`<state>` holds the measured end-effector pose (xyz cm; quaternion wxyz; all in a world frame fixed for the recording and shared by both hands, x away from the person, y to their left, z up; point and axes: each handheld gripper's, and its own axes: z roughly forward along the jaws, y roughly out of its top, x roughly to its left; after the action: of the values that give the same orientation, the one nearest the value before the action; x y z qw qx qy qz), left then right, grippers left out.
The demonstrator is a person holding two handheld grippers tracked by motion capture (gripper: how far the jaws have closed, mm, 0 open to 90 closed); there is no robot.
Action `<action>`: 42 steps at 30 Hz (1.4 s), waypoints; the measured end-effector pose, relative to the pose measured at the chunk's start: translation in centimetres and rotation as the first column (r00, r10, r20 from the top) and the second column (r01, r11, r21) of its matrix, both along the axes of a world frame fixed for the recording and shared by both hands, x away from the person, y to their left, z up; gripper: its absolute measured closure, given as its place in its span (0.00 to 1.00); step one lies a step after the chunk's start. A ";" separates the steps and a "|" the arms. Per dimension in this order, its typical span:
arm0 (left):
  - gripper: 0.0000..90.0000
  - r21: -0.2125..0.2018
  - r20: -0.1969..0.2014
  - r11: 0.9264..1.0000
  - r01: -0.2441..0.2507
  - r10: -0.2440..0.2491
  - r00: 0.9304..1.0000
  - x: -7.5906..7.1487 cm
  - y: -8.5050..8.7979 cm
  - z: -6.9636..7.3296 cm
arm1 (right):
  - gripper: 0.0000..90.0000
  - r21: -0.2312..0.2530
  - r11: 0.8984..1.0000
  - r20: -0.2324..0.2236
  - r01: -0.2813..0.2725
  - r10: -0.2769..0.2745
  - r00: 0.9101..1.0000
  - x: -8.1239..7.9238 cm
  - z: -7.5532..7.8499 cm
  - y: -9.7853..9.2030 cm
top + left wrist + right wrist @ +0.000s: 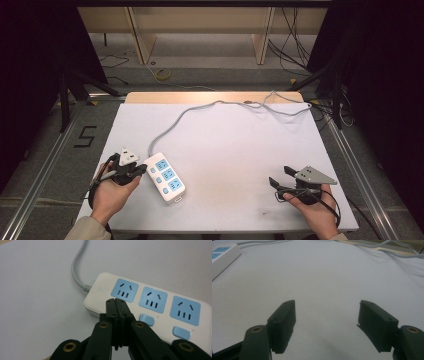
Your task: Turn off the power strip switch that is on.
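Note:
A white power strip (166,176) with three blue sockets lies at the table's front left; its grey cable (200,111) runs to the back edge. My left gripper (142,169) is shut with nothing between its jaws, its tip just off the strip's left end. In the left gripper view the closed gripper (116,301) points at the power strip (150,302) beside the first socket. My right gripper (280,177) stands open over bare table at the front right. The right gripper view has its gripper (327,312) wide apart and the power strip (223,256) at the far left.
The white table sheet (225,145) spans the tabletop, with a wooden strip (200,97) at its back edge. Metal rails, loose cables and a floor mark "5" (85,136) lie beyond the table. Dark curtains stand at both sides.

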<state>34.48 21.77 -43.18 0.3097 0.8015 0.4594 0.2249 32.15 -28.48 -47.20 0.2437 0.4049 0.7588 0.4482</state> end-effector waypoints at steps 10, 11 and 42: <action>0.99 0.001 -0.023 1.000 -0.004 0.004 1.000 0.4 -0.2 0.1 | 0.34 -0.008 1.000 0.004 -0.012 0.012 1.000 0.0 0.0 0.1; 0.99 0.004 -0.026 1.000 -0.003 0.004 1.000 0.5 -0.2 0.2 | 0.34 -0.010 1.000 0.003 -0.011 0.011 1.000 0.0 0.0 0.1; 0.99 0.032 -0.115 0.999 0.000 0.004 0.993 2.5 -1.1 1.3 | 0.34 -0.017 1.000 -0.008 -0.014 0.014 1.000 -0.1 -0.1 0.1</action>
<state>36.99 20.62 -41.89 0.2697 0.8175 0.4737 0.1860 32.09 -28.36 -47.29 0.2412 0.3993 0.7664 0.4417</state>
